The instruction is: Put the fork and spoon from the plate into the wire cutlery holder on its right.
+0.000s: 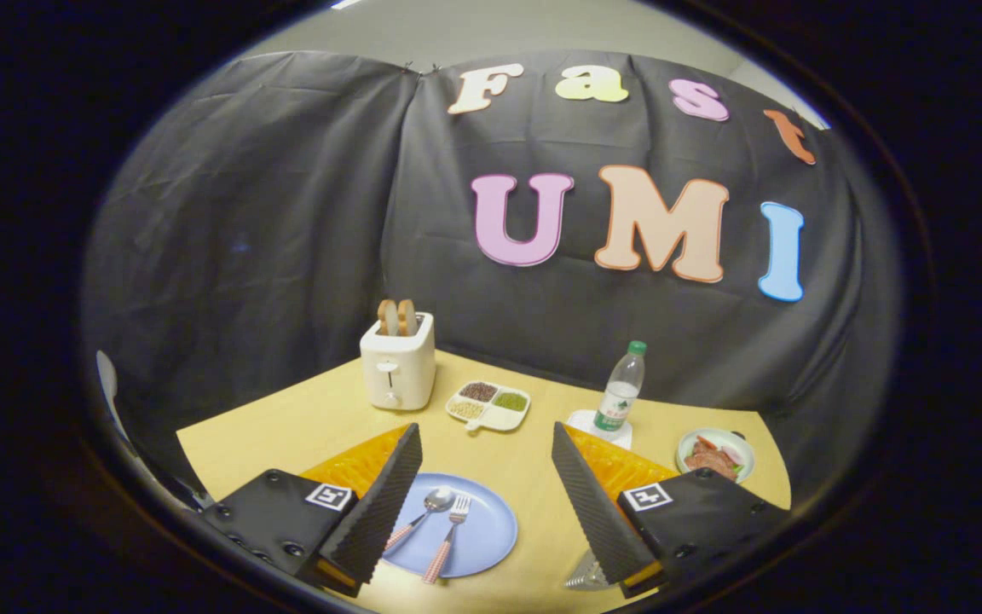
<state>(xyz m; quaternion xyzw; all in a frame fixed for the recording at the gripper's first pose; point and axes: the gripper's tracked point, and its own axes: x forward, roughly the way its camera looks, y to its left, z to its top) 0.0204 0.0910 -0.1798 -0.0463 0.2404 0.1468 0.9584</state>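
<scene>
Fork [448, 539] and spoon [424, 512] are lying side by side on the blue plate [491, 529], between my fingers, while I am holding my gripper [486, 439] wide open and empty above them. I am seeing the wire cutlery holder [586, 576] only partly, behind my right finger. Reaching for one handle, I risk pinching both, since they sit so close.

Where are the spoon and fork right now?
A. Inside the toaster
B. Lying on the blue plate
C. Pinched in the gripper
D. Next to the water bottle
B. The spoon and fork lie side by side on the blue plate, between the fingers of the open gripper, which holds nothing.
</scene>
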